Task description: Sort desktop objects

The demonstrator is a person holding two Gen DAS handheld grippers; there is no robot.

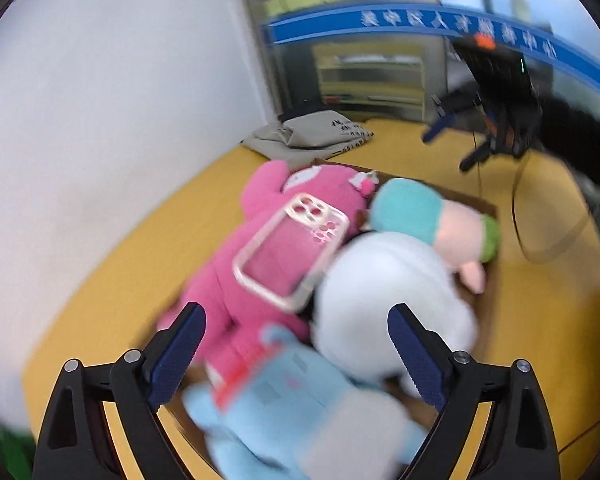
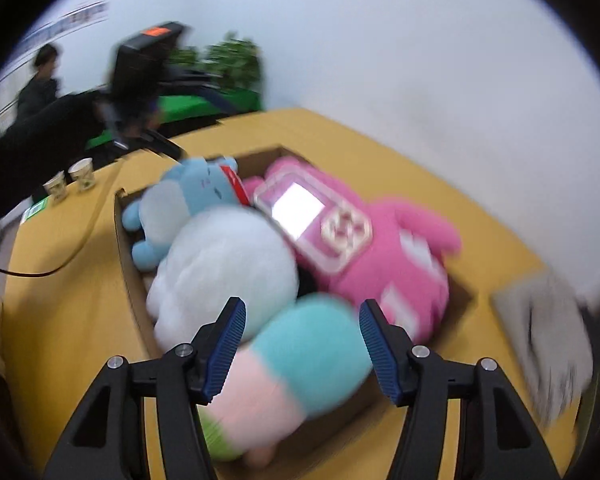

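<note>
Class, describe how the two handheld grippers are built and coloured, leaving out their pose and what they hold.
Both the left gripper and right gripper share one design: black angular plastic linkages with triangular cut-outs, silver round pivot bolts, and dark blue ribbed pads on the fingers. Seen from across, each body is bulky and black with an orange patch on top.

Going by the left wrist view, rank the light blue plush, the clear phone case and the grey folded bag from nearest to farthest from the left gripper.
From the left gripper:
1. Light blue plush, right between the open fingers, at the box's near end.
2. Clear phone case, lying on the pink plush, mid-box.
3. Grey folded bag, on the table beyond the box, by the wall.
</note>
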